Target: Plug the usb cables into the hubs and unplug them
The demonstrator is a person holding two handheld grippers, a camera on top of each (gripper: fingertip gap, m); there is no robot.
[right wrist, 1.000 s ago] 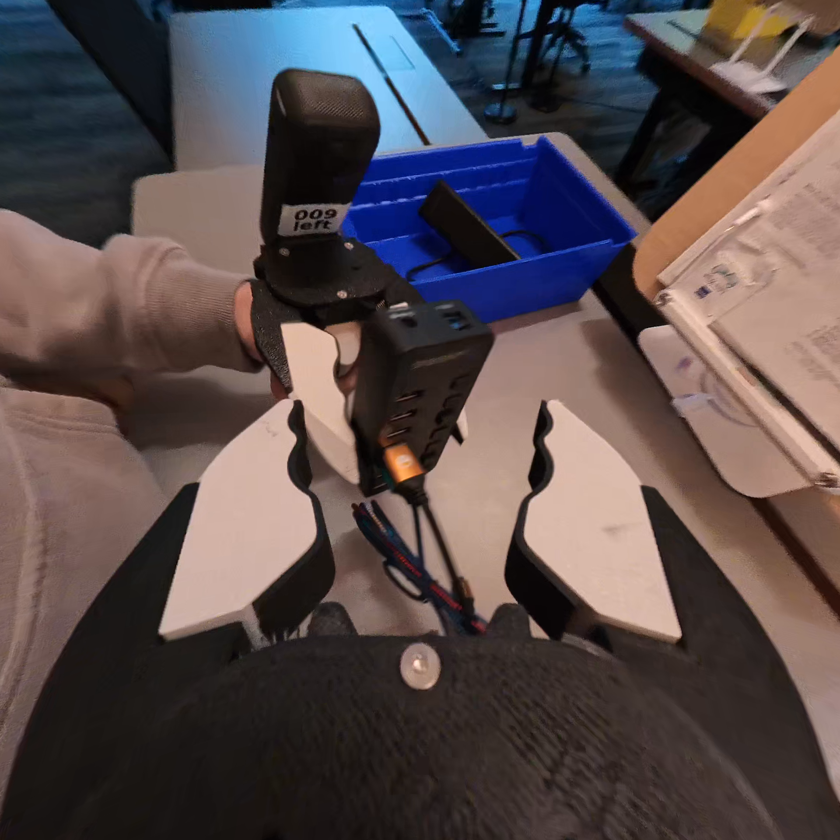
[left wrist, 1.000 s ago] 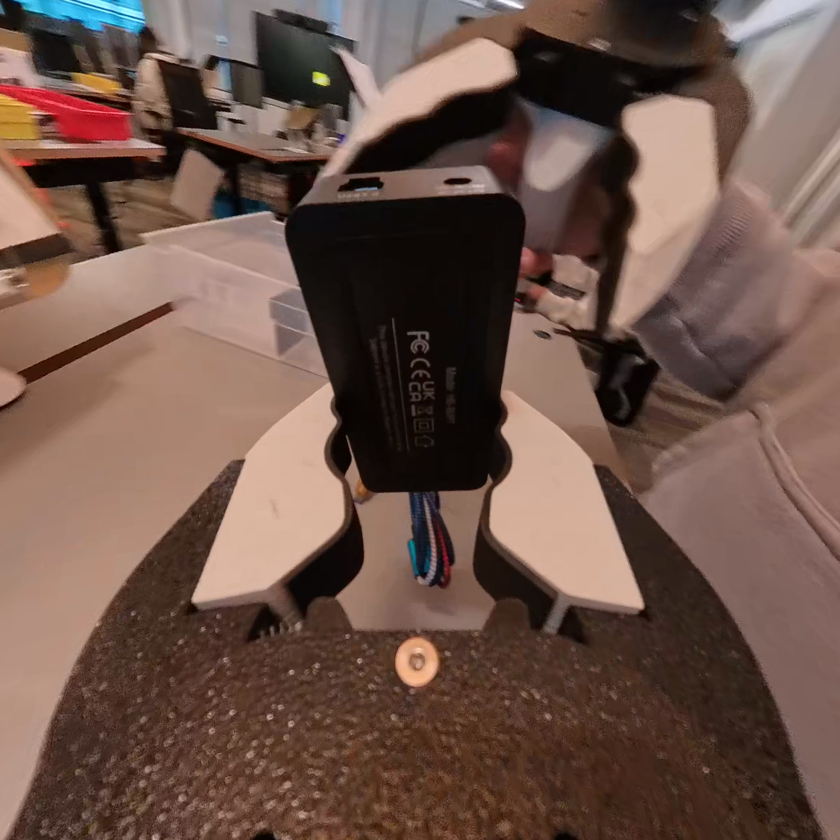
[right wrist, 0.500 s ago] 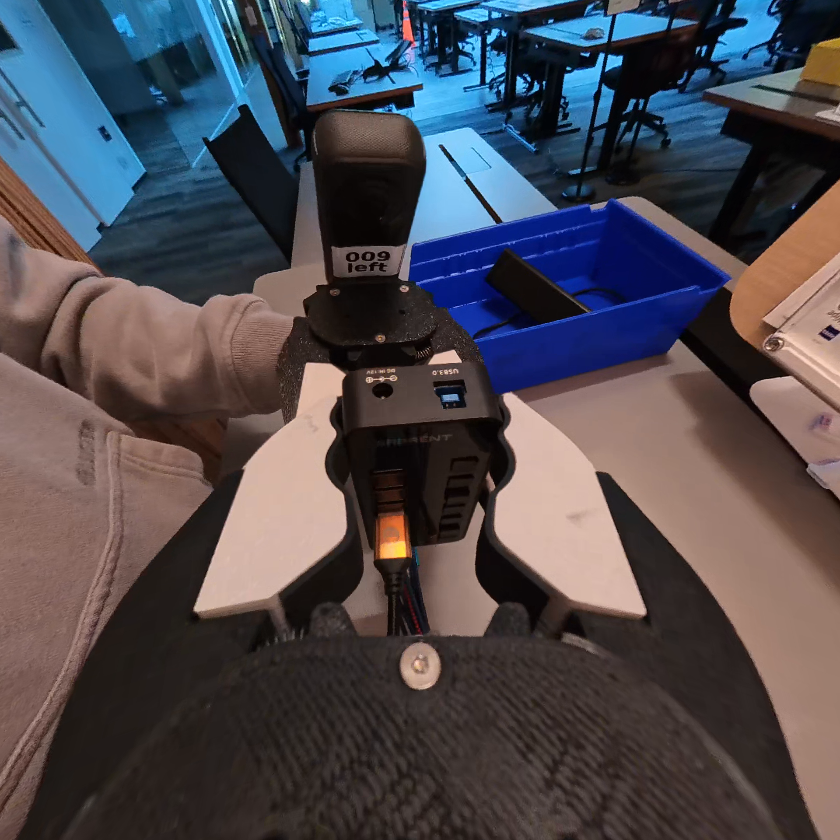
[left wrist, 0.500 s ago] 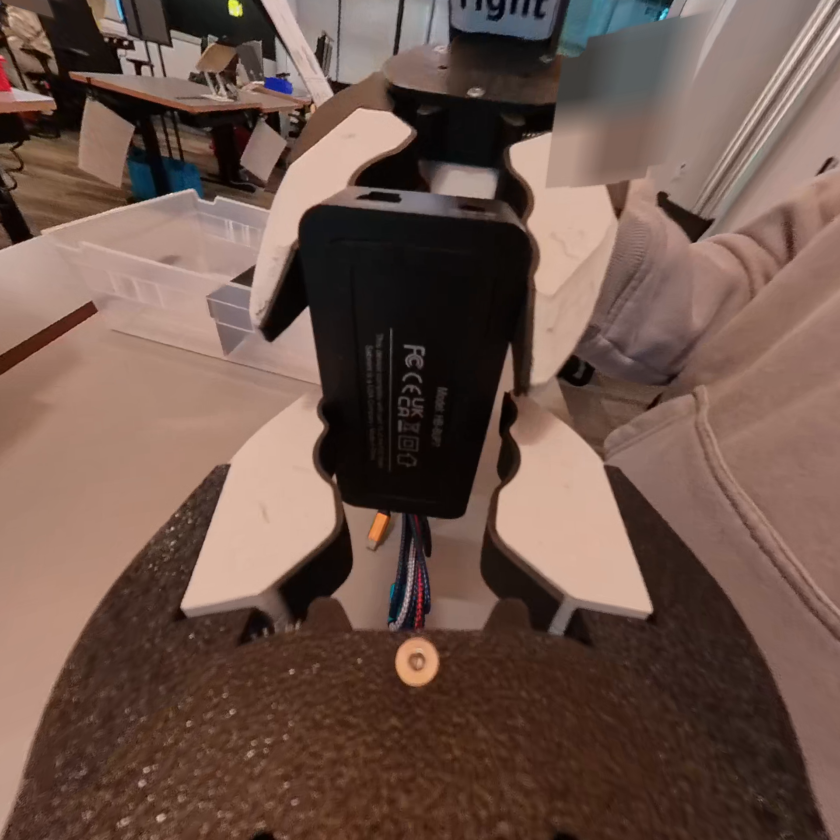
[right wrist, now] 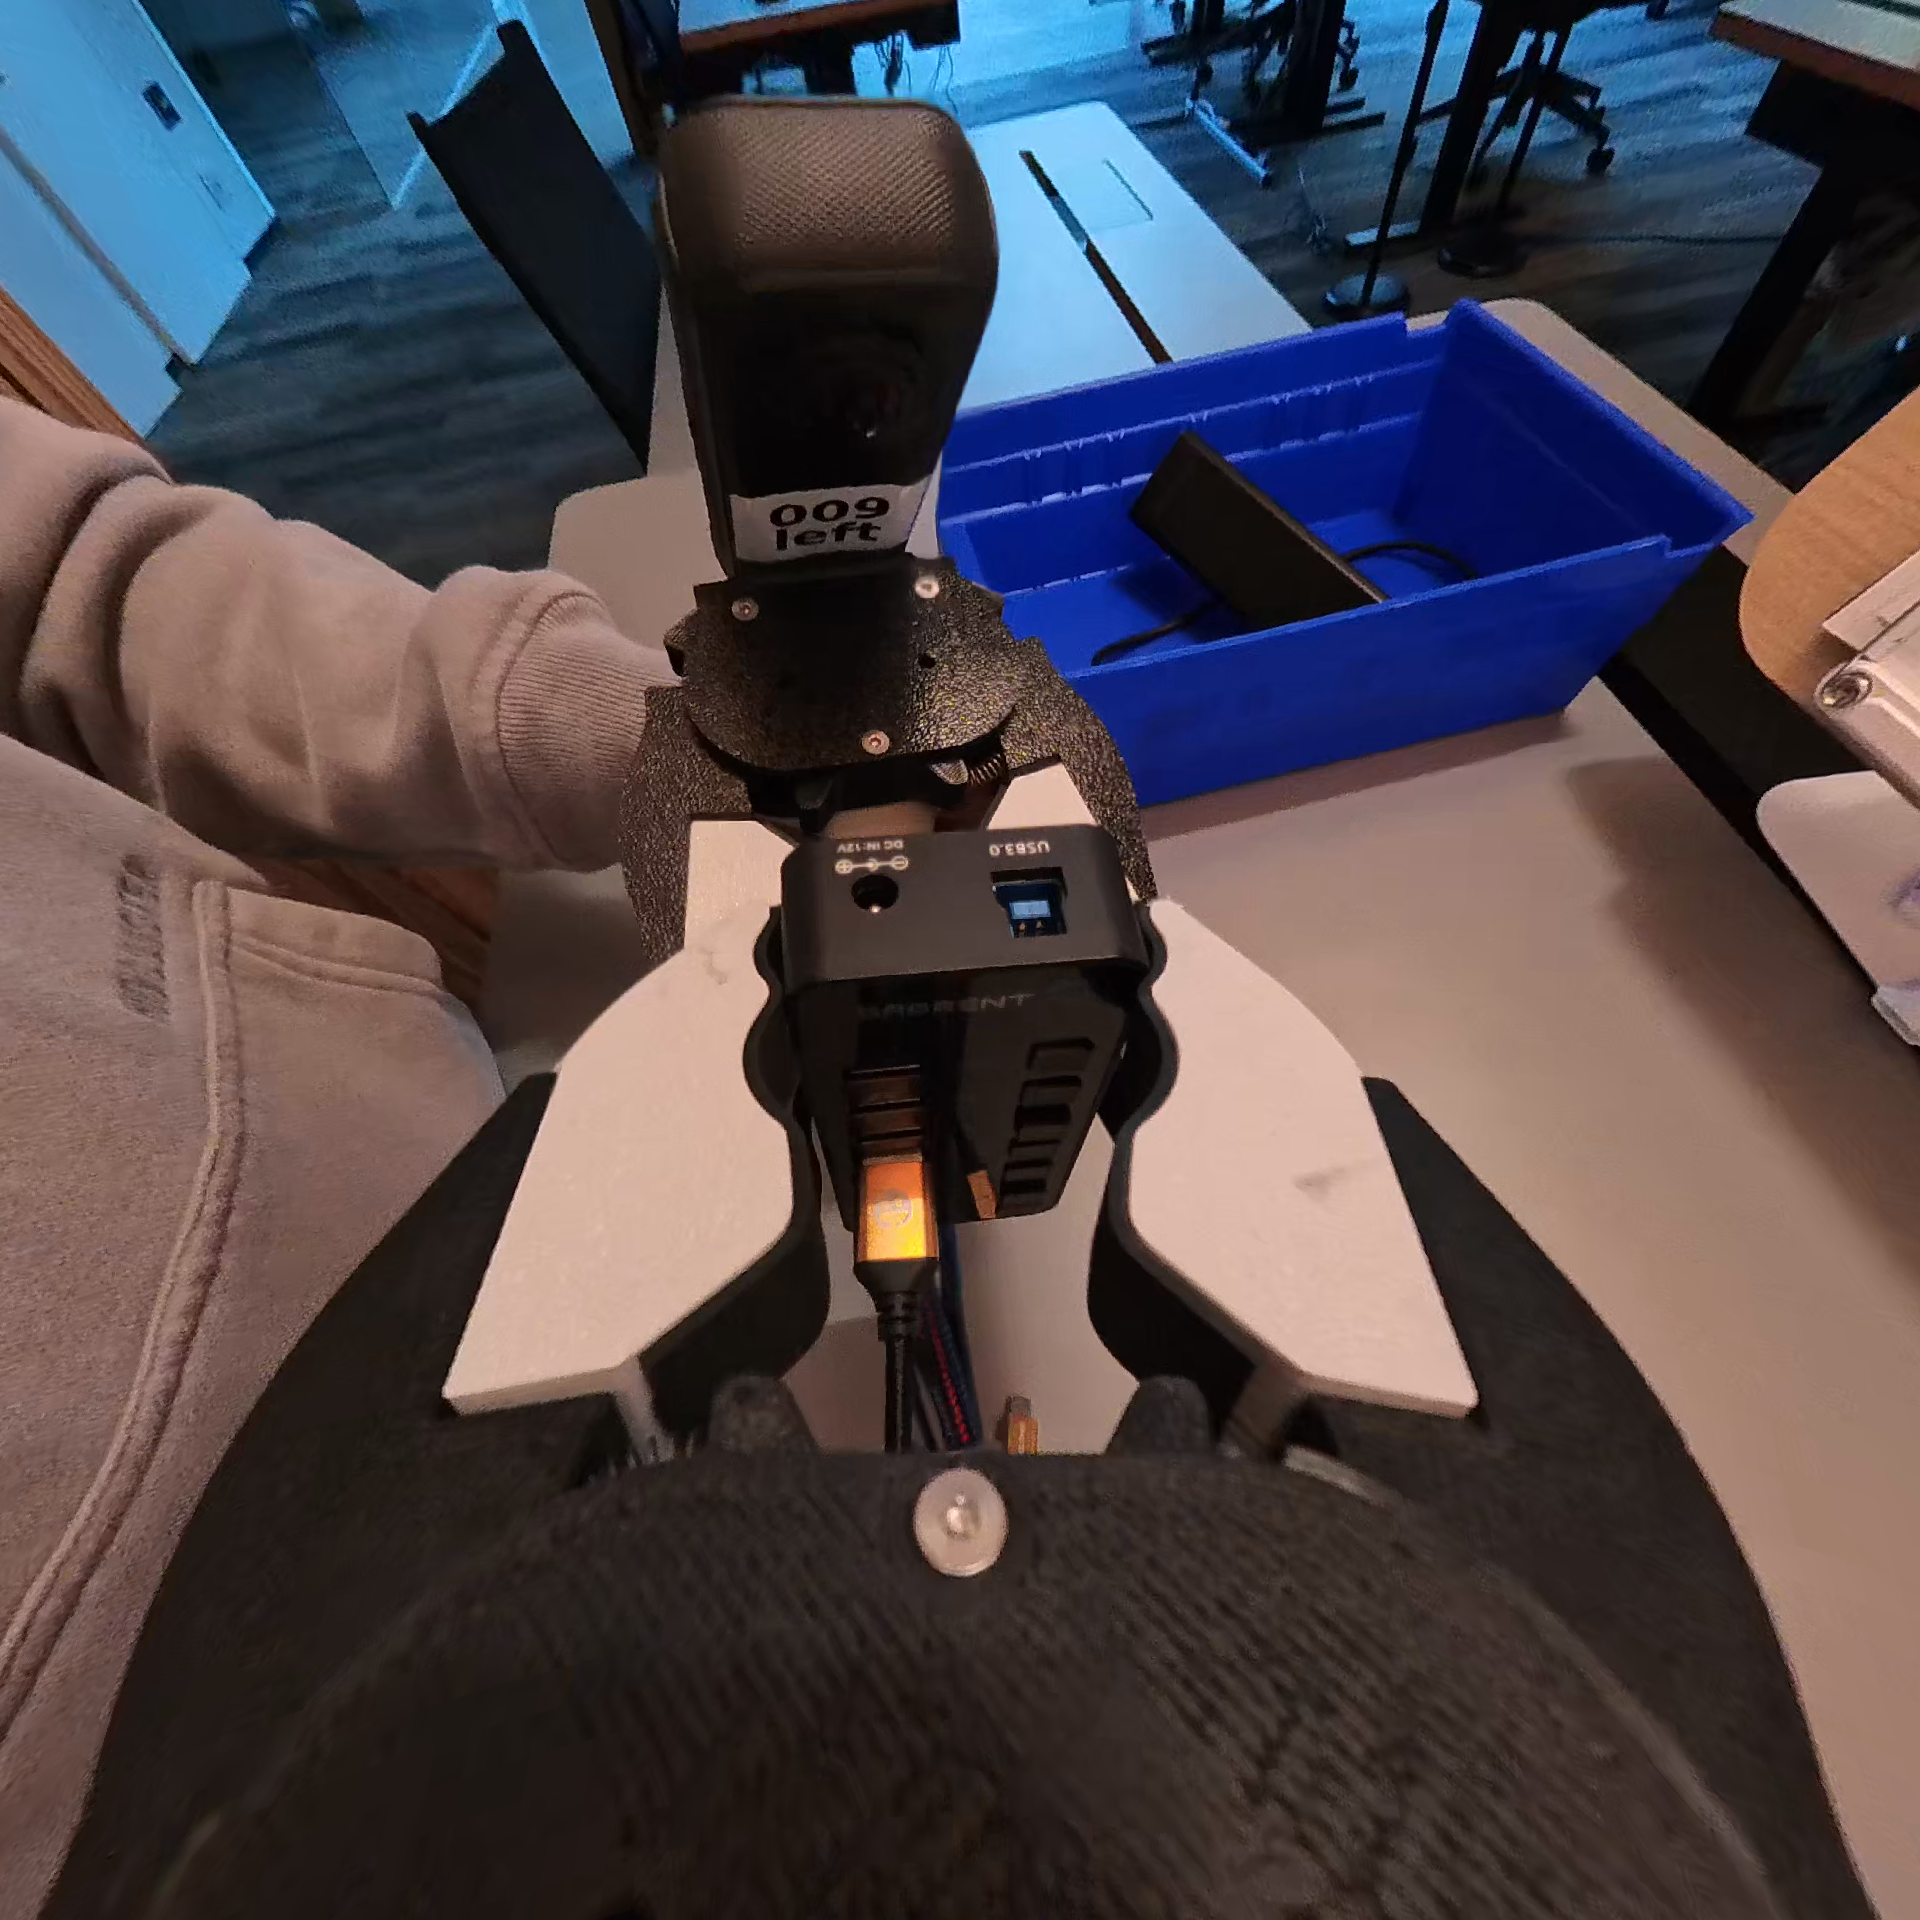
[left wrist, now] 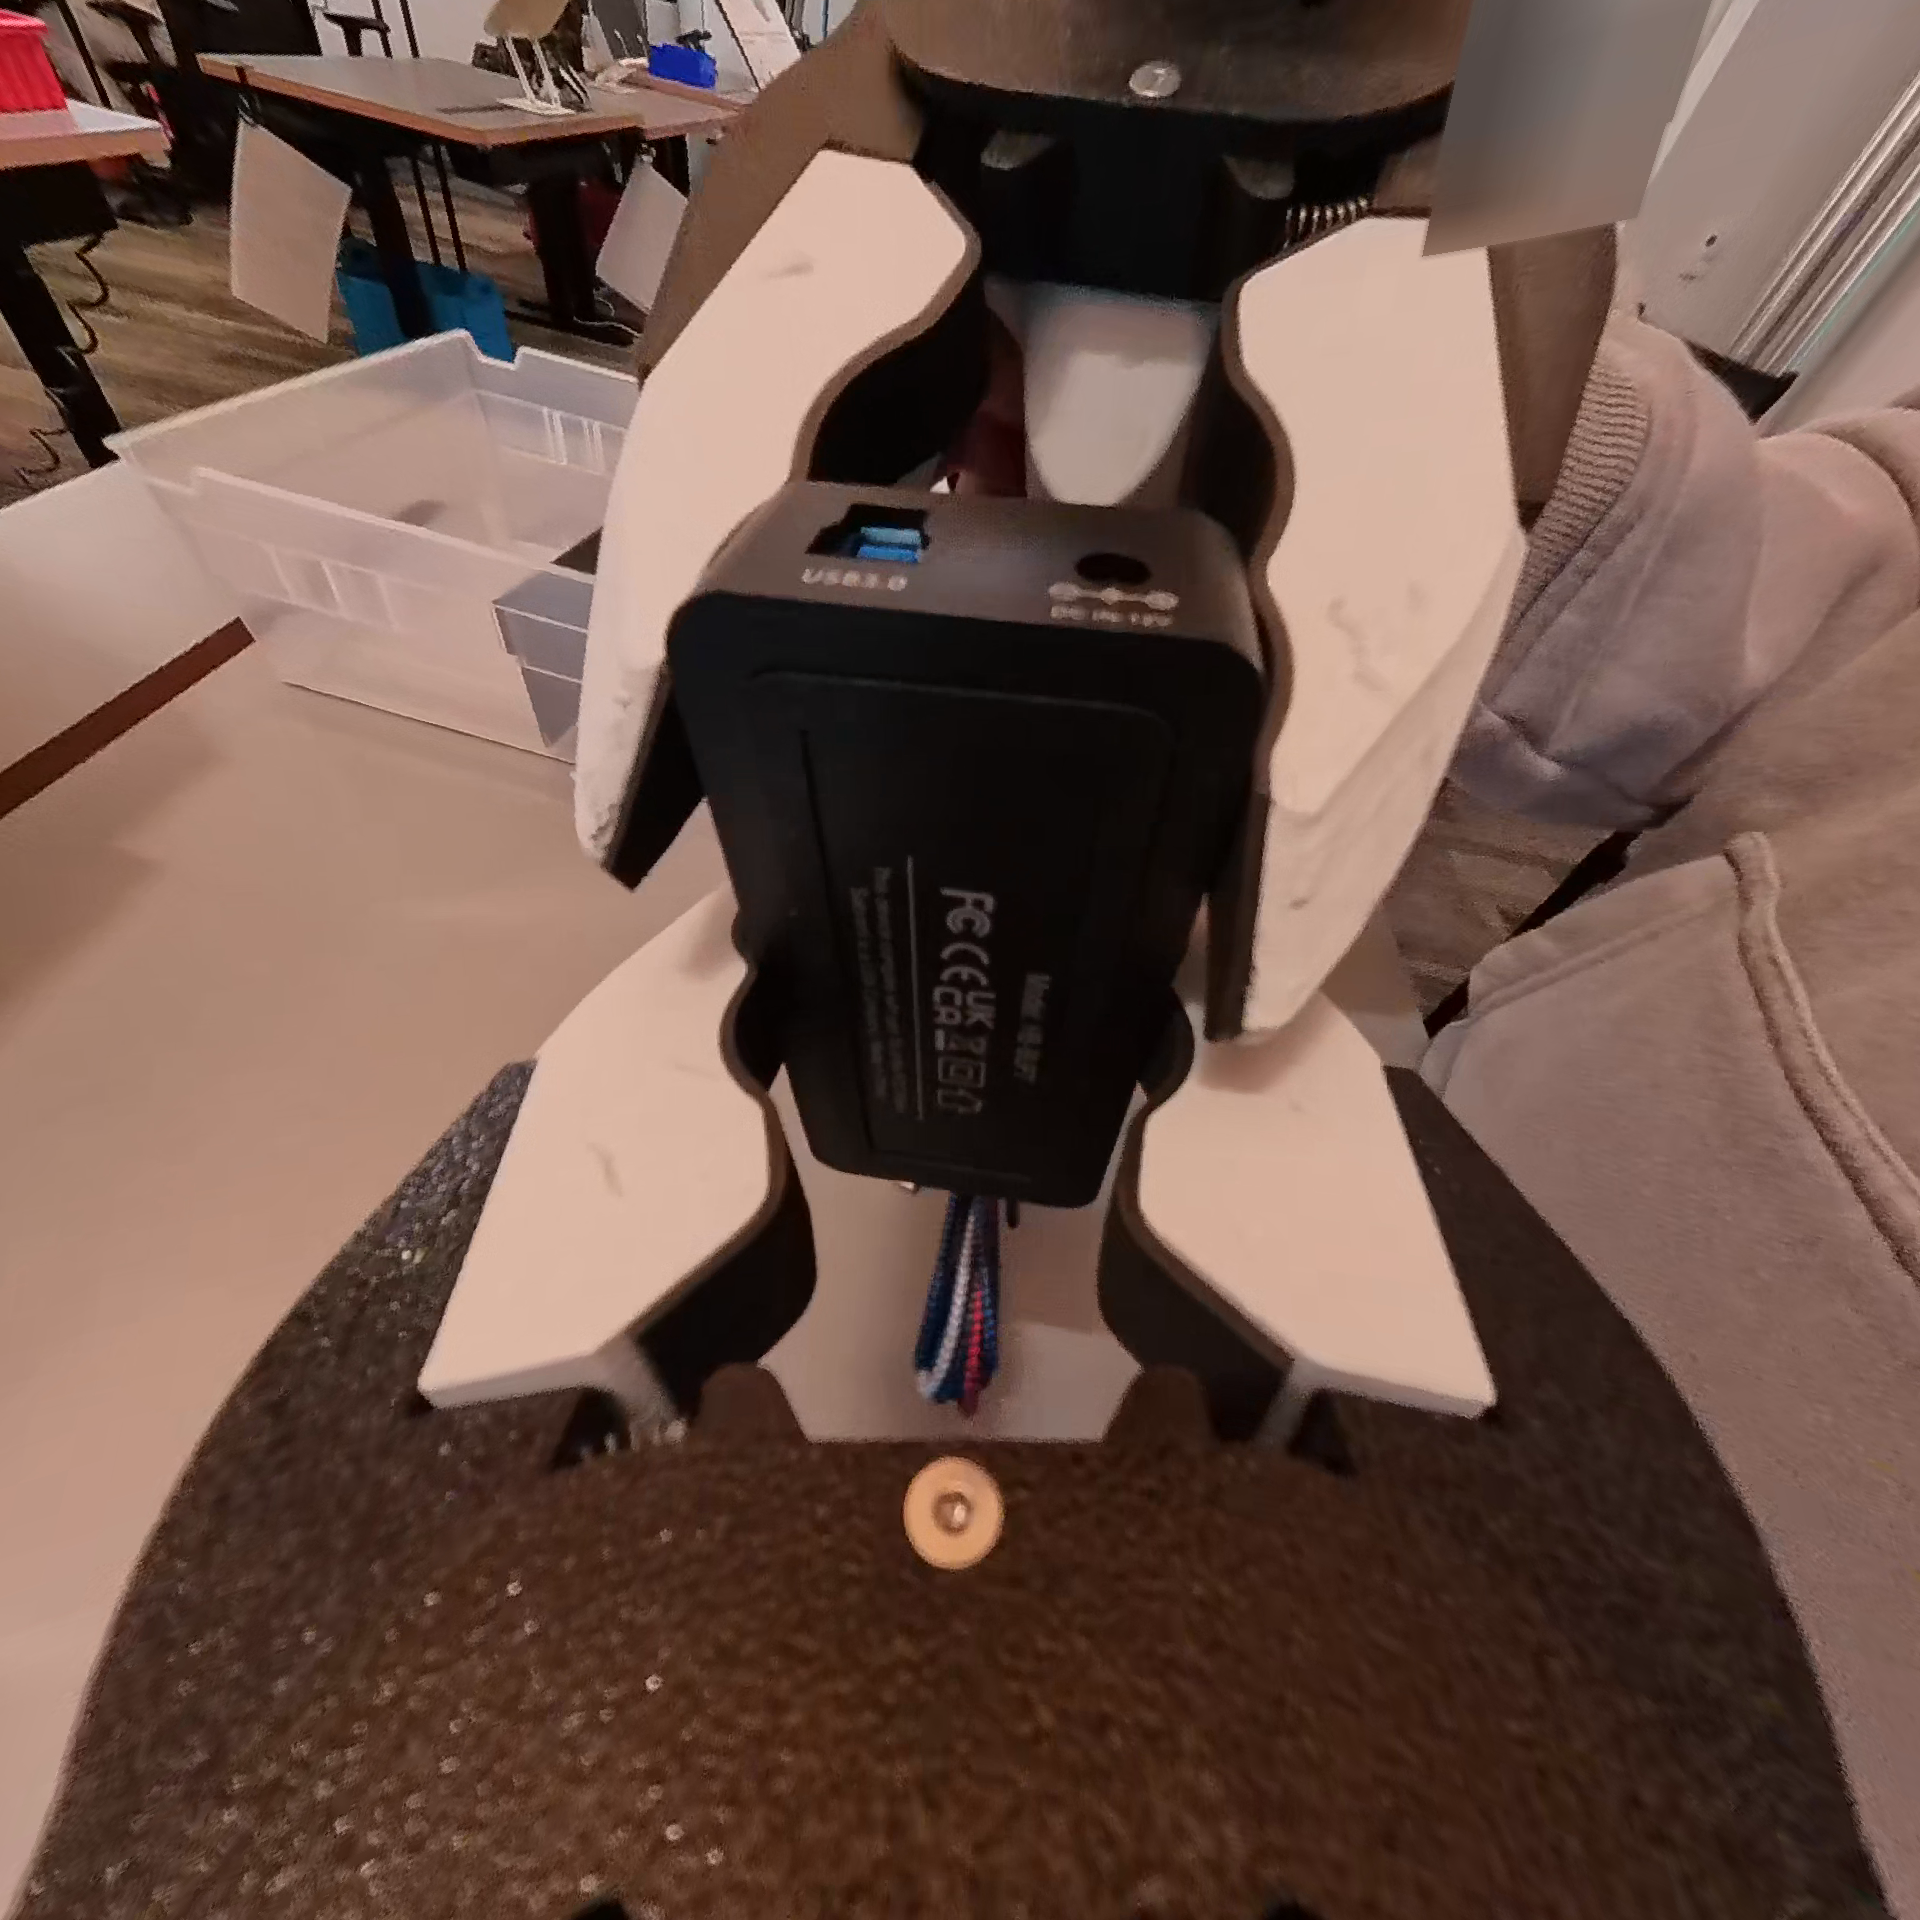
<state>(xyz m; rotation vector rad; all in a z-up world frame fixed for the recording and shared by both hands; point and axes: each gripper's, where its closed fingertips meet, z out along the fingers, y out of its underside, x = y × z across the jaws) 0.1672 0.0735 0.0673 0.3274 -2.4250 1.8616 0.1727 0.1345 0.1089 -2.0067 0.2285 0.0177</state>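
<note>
Black plastic rectangular USB hub [left wrist: 977, 883] is clamped by both the left tongs [left wrist: 956, 1049] and the right tongs [right wrist: 961, 1039]. An orange metal USB plug [right wrist: 896, 1210] sits in its port, above the grey desk [right wrist: 1455, 987].

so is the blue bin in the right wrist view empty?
No, the blue bin holds a flat black bar-shaped device with a thin black cable lying beside it.
</note>
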